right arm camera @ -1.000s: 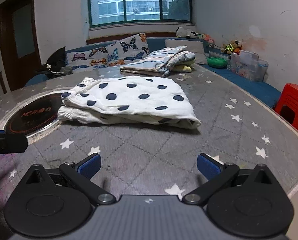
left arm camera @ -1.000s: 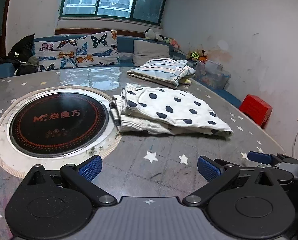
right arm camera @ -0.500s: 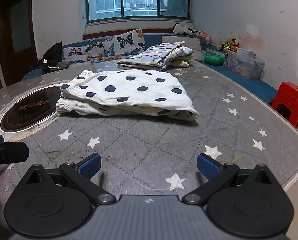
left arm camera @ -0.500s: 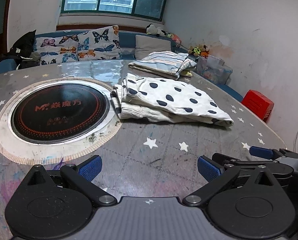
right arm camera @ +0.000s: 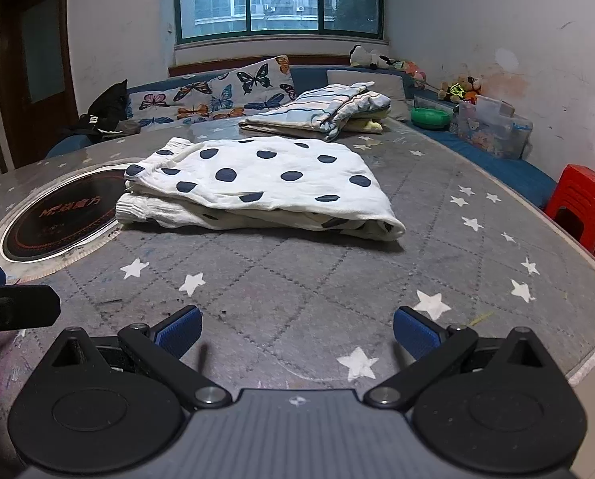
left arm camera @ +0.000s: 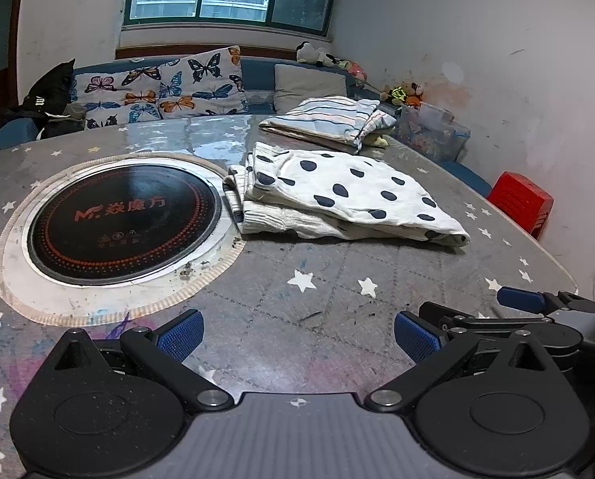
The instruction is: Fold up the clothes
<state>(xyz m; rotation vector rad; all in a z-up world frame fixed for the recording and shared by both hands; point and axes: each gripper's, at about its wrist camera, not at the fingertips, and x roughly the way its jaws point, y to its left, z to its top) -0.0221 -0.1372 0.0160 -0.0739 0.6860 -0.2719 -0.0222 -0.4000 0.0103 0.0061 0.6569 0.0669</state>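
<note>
Two tongs (left arm camera: pixel 297 333) (right arm camera: pixel 296 331) gape; striped pile (right arm camera: pixel 321 113) hides yellow cloth (right arm camera: pixel 371 124).

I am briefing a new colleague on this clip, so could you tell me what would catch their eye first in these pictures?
The white garment with dark dots, folded at mid-table, draws the eye first. Beside it, a round black cooktop with orange lettering is set into the star-patterned table. A folded striped garment lies at the far edge.

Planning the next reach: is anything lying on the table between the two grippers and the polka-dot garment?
Nothing visible. Bare starred tablecloth separates the open right gripper and left gripper from the polka-dot garment. The striped folded pile lies behind it, the induction cooktop beside it.
</note>
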